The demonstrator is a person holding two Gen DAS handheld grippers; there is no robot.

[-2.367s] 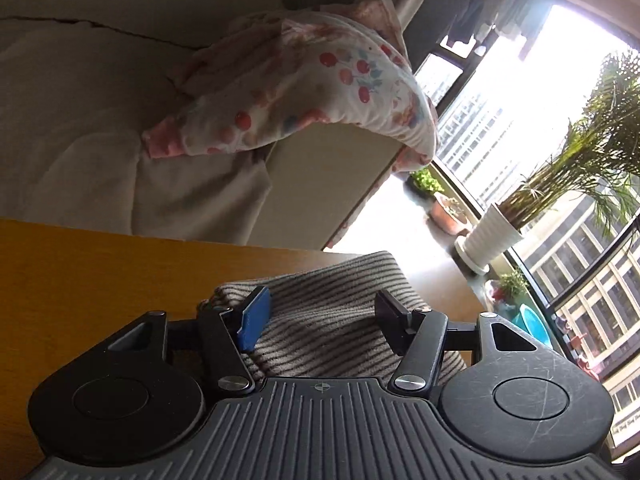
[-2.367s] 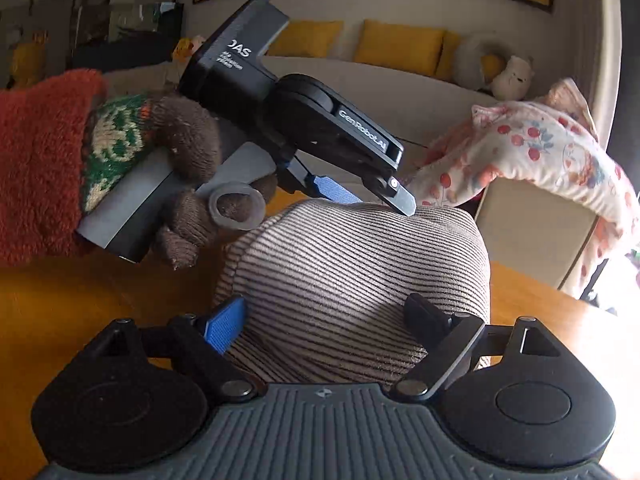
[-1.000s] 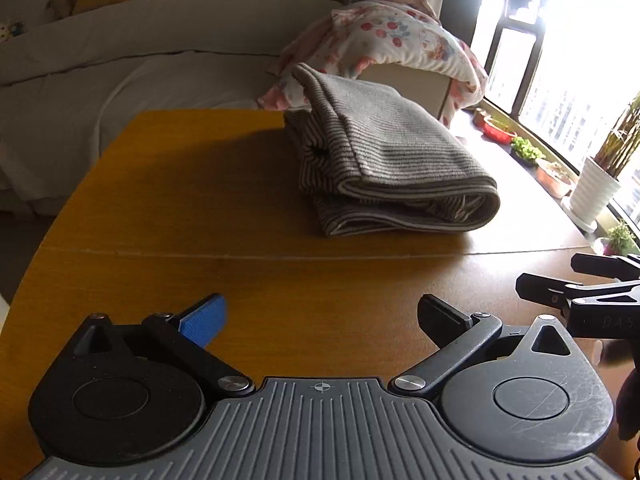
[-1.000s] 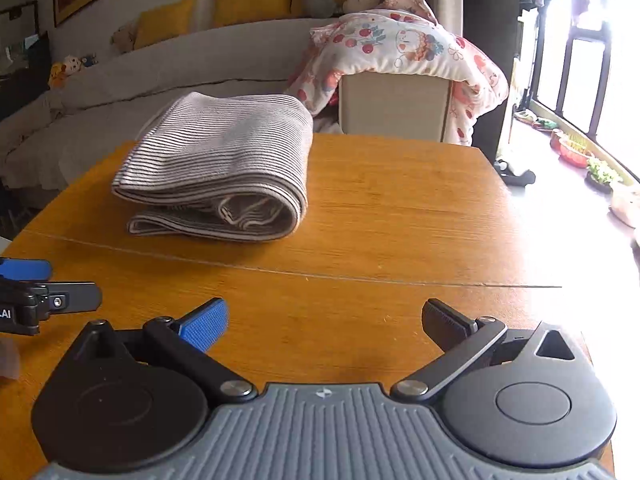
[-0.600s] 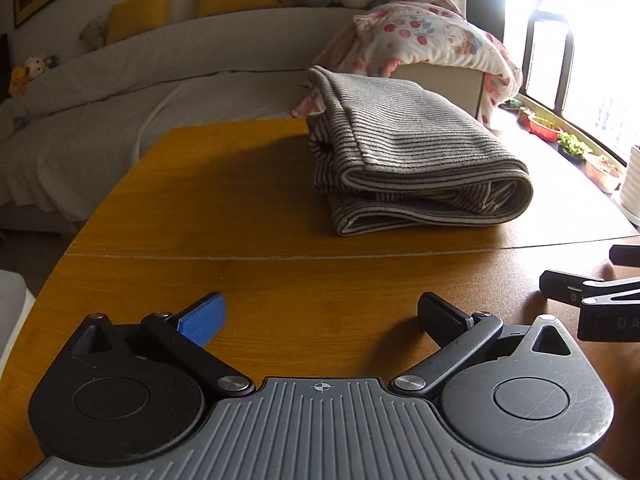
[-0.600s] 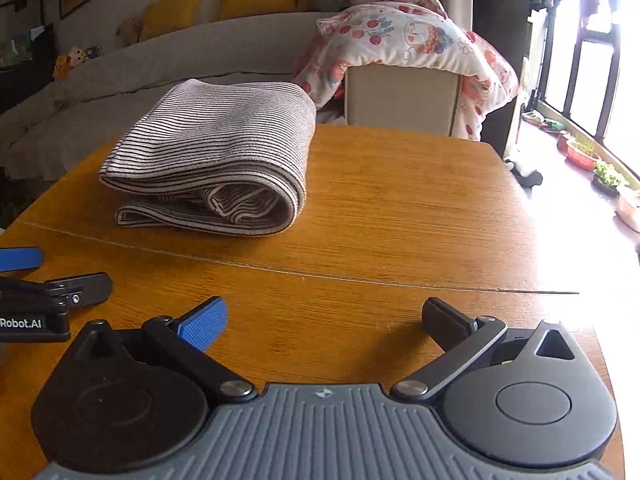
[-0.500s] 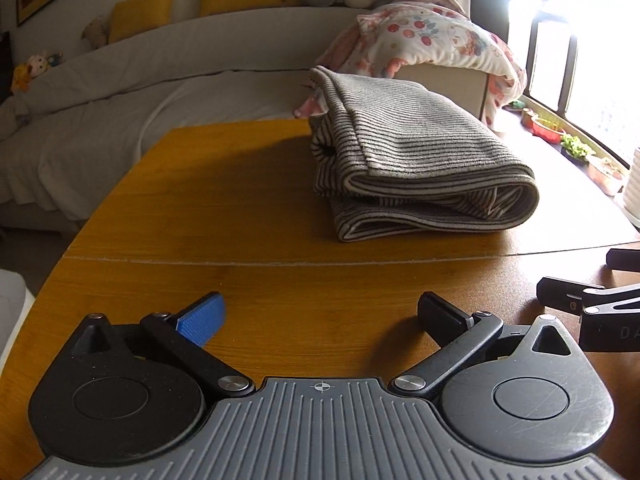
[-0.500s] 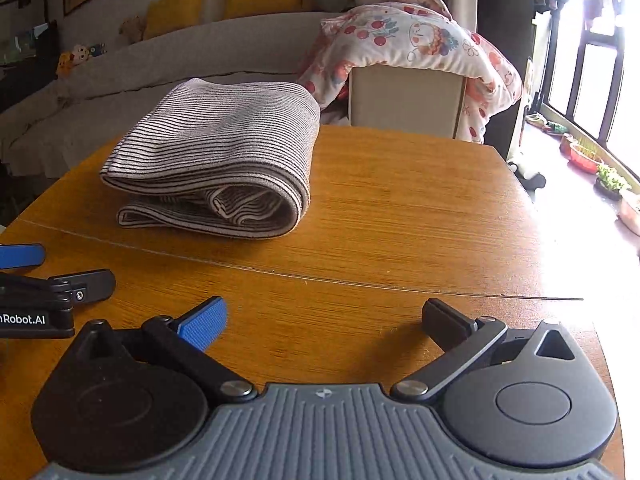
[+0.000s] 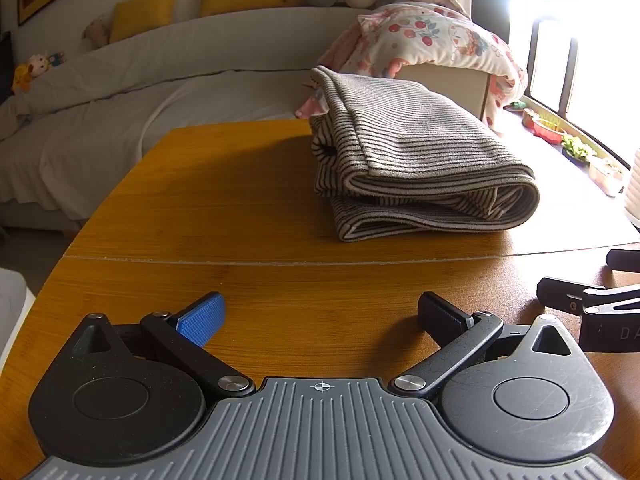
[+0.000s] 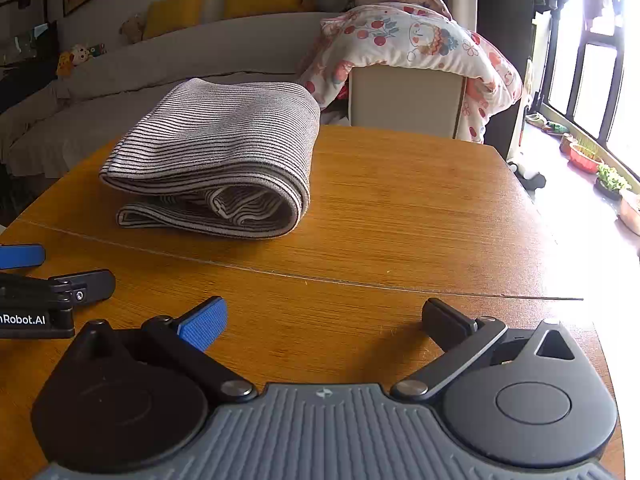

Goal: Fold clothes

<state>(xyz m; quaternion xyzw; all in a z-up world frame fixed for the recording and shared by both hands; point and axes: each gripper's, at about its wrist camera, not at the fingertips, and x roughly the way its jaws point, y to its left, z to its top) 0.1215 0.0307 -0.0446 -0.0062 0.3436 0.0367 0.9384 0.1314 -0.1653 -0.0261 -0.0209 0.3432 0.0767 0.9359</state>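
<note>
Wood table (image 10: 400,208) w/ folded striped garment (image 10: 224,160) on top.

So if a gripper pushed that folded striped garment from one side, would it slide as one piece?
Probably not cleanly. The striped garment is soft, loosely stacked knit, so upper layers would likely shift first. The open rolled edge looks apt to unfold. The wooden table looks smooth, so some sliding seems likely.

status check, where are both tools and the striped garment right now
Left tool open, empty. Right tool open, empty. Grey striped knit garment folded on the wooden table. Nothing blocking.
</note>
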